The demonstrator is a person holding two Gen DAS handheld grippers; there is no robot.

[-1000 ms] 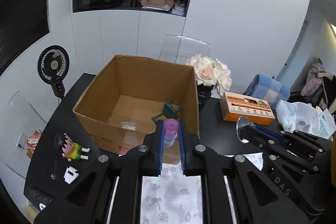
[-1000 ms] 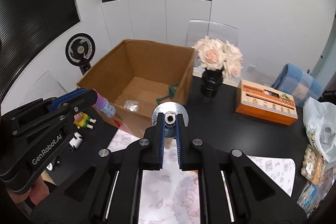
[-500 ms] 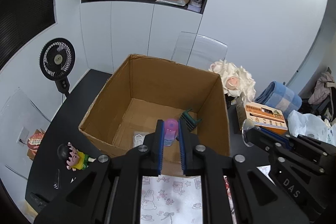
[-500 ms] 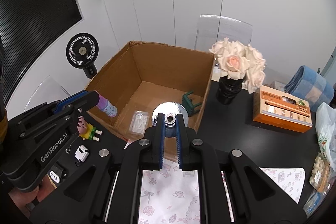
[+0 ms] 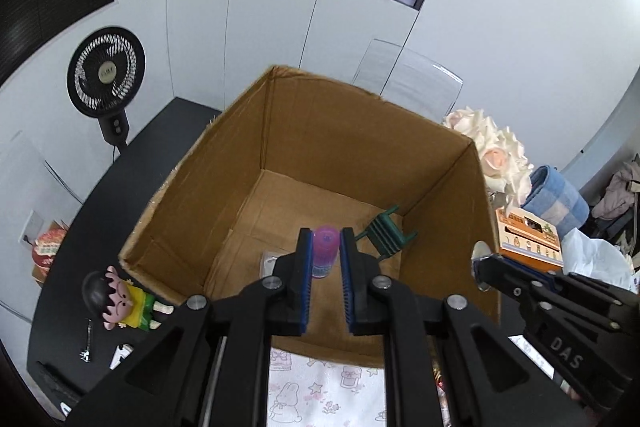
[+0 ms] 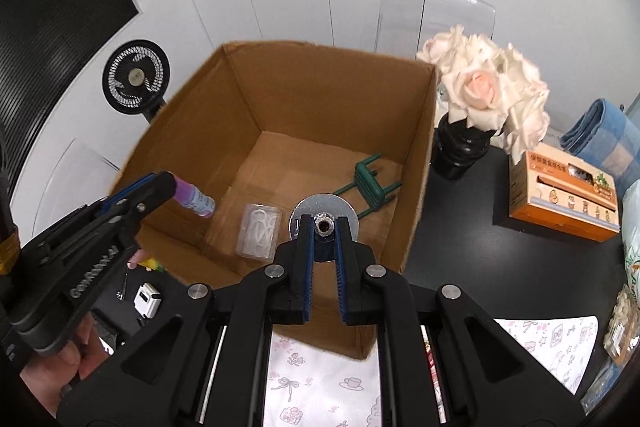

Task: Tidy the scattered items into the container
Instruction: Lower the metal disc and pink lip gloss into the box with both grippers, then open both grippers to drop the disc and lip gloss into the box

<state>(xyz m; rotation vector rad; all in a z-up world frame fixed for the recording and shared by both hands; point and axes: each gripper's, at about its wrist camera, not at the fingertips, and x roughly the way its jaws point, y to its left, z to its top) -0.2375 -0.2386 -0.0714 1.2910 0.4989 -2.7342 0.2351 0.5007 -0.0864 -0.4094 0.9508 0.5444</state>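
Note:
The open cardboard box (image 5: 340, 135) (image 6: 320, 87) fills the middle of both views. My left gripper (image 5: 325, 251) is shut on a small pink-capped bottle (image 5: 325, 255) (image 6: 196, 201), held above the box's near left part. My right gripper (image 6: 324, 227) is shut on a round silver metal disc (image 6: 324, 211) (image 5: 480, 259), held over the box's front. On the box floor lie a green toy chair (image 5: 386, 237) (image 6: 370, 183) and a clear plastic packet (image 6: 260, 231). A cartoon doll (image 5: 120, 301) lies on the black table, left of the box.
A small white item (image 6: 147, 301) and a metal pin (image 5: 86, 343) lie near the doll. White roses in a black vase (image 6: 460, 147), an orange box (image 6: 560, 195) and a blue blanket (image 6: 600, 135) stand right of the box. A black fan (image 5: 106, 73) is behind left. Patterned paper (image 6: 320, 387) lies in front.
Both grippers have moved forward and up over the box, which now looks larger and is seen more from above. The bottle and the disc stay gripped.

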